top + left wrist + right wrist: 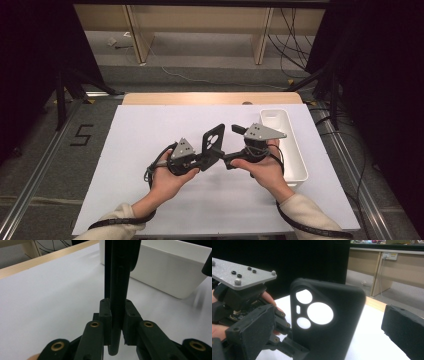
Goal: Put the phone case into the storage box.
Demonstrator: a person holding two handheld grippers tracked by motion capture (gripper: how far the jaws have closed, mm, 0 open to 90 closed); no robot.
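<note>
A black phone case (213,139) with round camera cutouts stands upright above the middle of the white table mat (145,130). My left gripper (207,156) is shut on its lower edge. In the left gripper view the thin case (120,270) rises straight up from between the closed jaws of that gripper (117,322). My right gripper (234,145) is open just right of the case. In the right gripper view the case (329,340) stands between the two spread pads of the right gripper (329,322), touching neither, with the left gripper (287,343) clamped on its base.
A long white bin (300,165) lies along the mat's right side, close behind my right hand, and also appears as the white bin (170,272) in the left gripper view. The wooden table edge (210,98) runs along the far side. Cables trail from both wrists.
</note>
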